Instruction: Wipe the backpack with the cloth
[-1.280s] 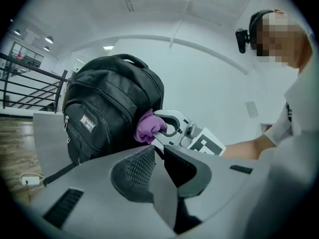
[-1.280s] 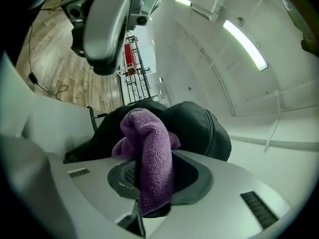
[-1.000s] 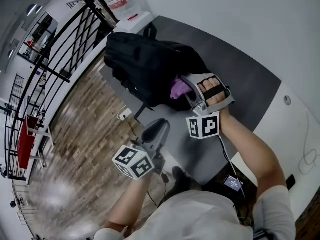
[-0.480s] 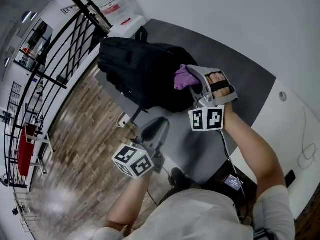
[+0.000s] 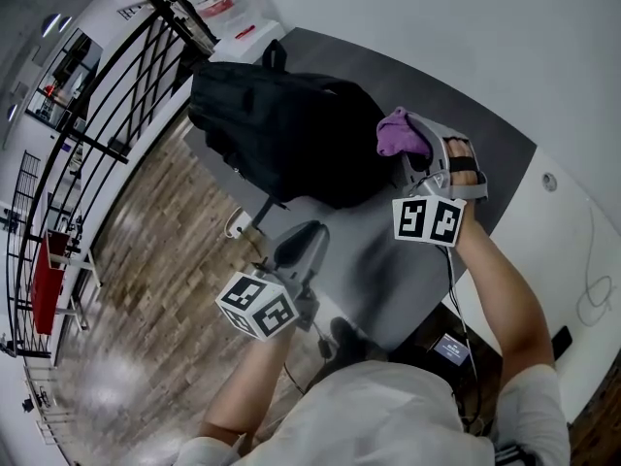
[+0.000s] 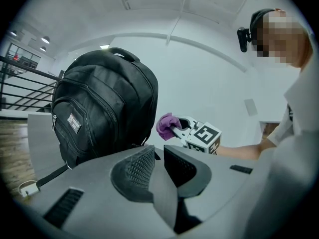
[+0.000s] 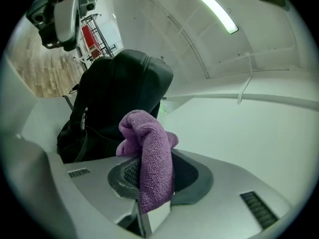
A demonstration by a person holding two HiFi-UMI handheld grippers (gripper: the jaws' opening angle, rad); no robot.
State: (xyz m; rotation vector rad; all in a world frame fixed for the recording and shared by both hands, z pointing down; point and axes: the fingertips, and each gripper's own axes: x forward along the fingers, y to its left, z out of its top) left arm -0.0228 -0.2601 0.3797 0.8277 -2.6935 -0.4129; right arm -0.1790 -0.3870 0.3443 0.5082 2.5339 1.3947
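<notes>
In the head view, my right gripper (image 5: pixel 406 149) sits just beside the right flank of the black backpack (image 5: pixel 281 134), which stands on the grey table (image 5: pixel 388 260). The purple cloth (image 5: pixel 396 132) bunched at its tip hides the jaws, and from here I cannot tell whether the cloth touches the bag. My right hand (image 5: pixel 464 159) is strapped into the handle, with the forearm running back to the lower right. My left gripper (image 5: pixel 296 249) is held by the table's near edge, apart from the backpack and pointing toward it. Its dark tips are hard to read at this angle, and my torso cuts off the arm behind it. In the left gripper view, the jaws stand a narrow slot apart with nothing between them. The backpack is upright ahead and to the left, with its carry handle on top and its base partly hidden behind the left jaw. The cloth shows just beside the bag's right edge. In the right gripper view, the jaws are clamped on the cloth, which folds over them and covers the line where the pads meet. The backpack stands beyond, left of centre, and the cloth and the gripper body block its lower part.
</notes>
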